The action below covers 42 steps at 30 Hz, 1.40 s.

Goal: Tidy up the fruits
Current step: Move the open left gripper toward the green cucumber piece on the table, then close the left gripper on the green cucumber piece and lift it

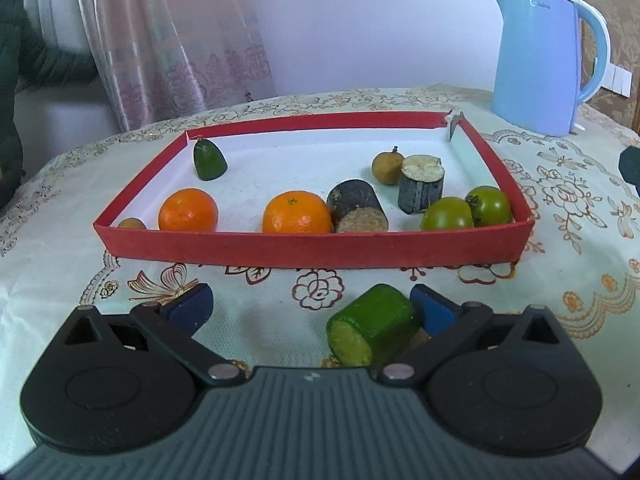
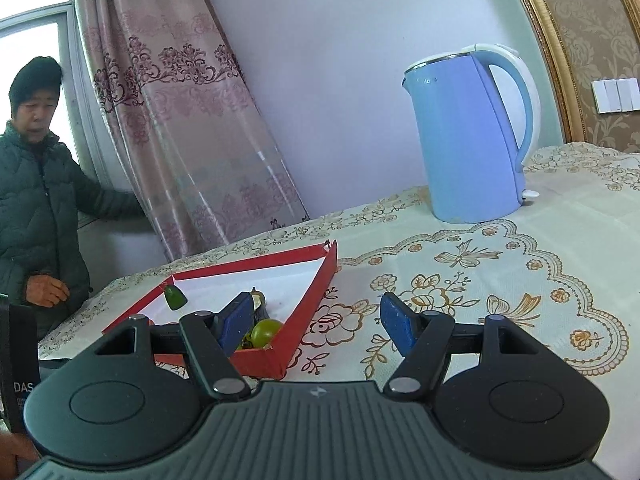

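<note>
The left gripper (image 1: 312,312) hangs low over the tabletop (image 1: 48,280), and its jaws are wide. A green cucumber chunk (image 1: 374,324) lies on the flowery cloth between the blue pads, close to the pad at 3 o'clock, but I cannot tell if it touches that pad. The other pad (image 1: 192,308) is well apart from it. At 12 o'clock from the chunk sits a red tray (image 1: 312,248) with a white floor. Inside the tray, one orange (image 1: 188,210) is at 9 o'clock and a second orange (image 1: 297,213) is near the middle of the front wall. A dark sugarcane piece (image 1: 357,207) lies on its side, touching the second orange. Another sugarcane piece (image 1: 421,184) stands up just behind it, beside a small brown longan (image 1: 387,168). Two green jujubes (image 1: 468,210) sit together in the front corner at 3 o'clock. A dark green cucumber end (image 1: 209,160) stands in the far corner at 10 o'clock. A blue kettle (image 1: 538,60) stands behind the tray at 1 o'clock. The right gripper (image 2: 316,322) has its jaws about half open with nothing between them. A person in a dark green jacket (image 2: 36,216) stands by the curtain (image 2: 176,120).
</note>
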Available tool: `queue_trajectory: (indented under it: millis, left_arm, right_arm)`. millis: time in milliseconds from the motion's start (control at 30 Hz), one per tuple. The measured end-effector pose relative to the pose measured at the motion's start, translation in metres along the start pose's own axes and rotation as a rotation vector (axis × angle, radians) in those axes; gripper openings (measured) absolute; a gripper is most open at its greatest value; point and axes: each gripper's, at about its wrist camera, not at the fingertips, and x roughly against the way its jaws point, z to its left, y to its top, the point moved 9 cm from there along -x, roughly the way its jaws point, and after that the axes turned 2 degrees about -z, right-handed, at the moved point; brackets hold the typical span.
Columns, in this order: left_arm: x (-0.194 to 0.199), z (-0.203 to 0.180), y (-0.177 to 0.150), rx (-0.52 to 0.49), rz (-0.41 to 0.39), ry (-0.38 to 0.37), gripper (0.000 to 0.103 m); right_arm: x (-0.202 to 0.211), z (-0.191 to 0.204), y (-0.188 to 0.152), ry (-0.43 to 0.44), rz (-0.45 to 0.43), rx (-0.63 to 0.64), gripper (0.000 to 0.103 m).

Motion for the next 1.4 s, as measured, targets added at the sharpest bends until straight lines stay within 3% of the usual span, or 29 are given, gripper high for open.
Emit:
queue_trajectory:
  millis: [333, 467, 800, 1167, 1400]
  left_arm:
    - [0.0, 0.0, 0.0, -0.001, -0.001, -0.006, 0.103]
    - [0.002, -0.004, -0.001, -0.009, 0.002, -0.04, 0.091]
    - [0.005, -0.009, -0.003, -0.028, 0.0, -0.071, 0.08]
    - [0.012, -0.024, -0.004, -0.073, -0.022, -0.14, 0.042]
    - [0.013, -0.022, -0.004, -0.068, -0.024, -0.137, 0.041]
  right_arm:
    - [-0.003, -0.001, -0.001, -0.003, 0.007, 0.003, 0.069]
    - [-0.004, -0.002, -0.002, -0.006, 0.008, 0.004, 0.069]
    - [-0.006, -0.004, -0.002, -0.015, 0.01, 0.006, 0.069]
    - [-0.006, -0.004, -0.001, -0.021, 0.01, 0.009, 0.069]
    - [-0.006, -0.005, -0.002, -0.026, 0.008, 0.012, 0.069]
